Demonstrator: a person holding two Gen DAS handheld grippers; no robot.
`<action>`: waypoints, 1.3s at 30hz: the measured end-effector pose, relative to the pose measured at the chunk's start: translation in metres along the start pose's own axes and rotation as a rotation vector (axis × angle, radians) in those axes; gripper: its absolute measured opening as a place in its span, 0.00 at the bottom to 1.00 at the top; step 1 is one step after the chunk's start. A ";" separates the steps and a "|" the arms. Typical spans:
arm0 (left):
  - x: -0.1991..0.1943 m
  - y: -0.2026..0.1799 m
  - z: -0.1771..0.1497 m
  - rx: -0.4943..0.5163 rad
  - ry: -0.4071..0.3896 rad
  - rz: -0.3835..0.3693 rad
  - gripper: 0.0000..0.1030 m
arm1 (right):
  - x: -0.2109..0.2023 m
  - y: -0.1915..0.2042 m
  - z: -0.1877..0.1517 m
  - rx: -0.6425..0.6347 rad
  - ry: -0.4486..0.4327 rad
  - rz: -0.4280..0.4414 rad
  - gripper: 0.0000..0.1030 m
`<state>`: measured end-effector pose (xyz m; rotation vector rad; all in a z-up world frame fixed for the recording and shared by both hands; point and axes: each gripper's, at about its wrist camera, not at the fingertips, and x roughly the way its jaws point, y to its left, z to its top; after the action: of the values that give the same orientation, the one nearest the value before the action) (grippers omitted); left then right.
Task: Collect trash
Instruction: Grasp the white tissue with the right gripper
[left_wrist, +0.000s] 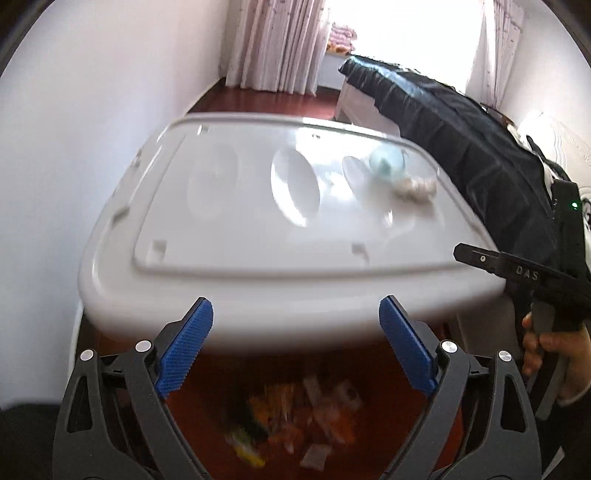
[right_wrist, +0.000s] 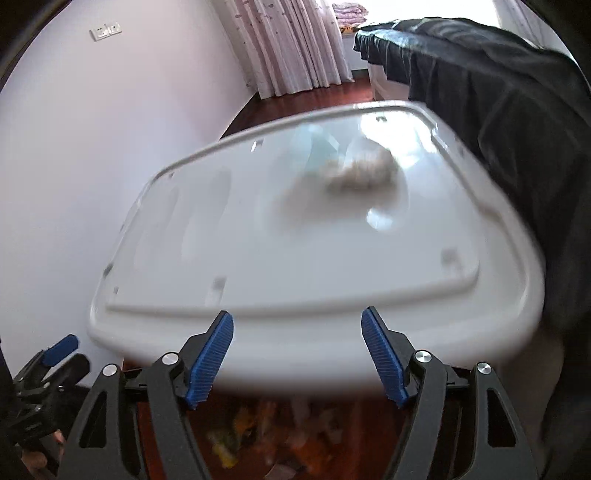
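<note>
A blurred heap of wrappers and paper scraps (left_wrist: 295, 417) lies on the red-brown floor, low between my left gripper's arms; the same heap (right_wrist: 266, 435) shows in the right wrist view. On the white plastic lid (left_wrist: 258, 254) rest a crumpled tissue (left_wrist: 413, 188) and a pale blue-green object (left_wrist: 386, 162). My left gripper (left_wrist: 295, 306) stands open over the lid's near edge, with nothing between its blue pads. My right gripper (right_wrist: 297, 315) is open and empty too, above the near rim of the lid (right_wrist: 295, 273). The tissue (right_wrist: 362, 173) is smeared by blur.
A black cloth (left_wrist: 461, 147) drapes over white furniture on the right. A hand (left_wrist: 546, 343) holds the other tool at the right edge. White wall runs along the left, with a socket (right_wrist: 105, 31). Curtains (left_wrist: 273, 44) hang at the back.
</note>
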<state>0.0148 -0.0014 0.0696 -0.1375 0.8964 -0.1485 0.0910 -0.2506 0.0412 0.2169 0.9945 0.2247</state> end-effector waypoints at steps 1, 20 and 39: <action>0.004 -0.001 0.010 -0.003 -0.005 -0.006 0.87 | 0.006 -0.006 0.016 0.002 0.005 0.009 0.69; 0.034 -0.008 0.036 0.171 -0.044 -0.003 0.87 | 0.116 -0.079 0.135 0.565 0.036 -0.051 0.57; 0.046 -0.016 0.054 0.097 -0.003 -0.052 0.87 | 0.066 -0.056 0.111 0.279 -0.023 -0.132 0.32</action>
<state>0.0845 -0.0229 0.0705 -0.0706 0.8812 -0.2403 0.2243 -0.2944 0.0310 0.4057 1.0120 -0.0378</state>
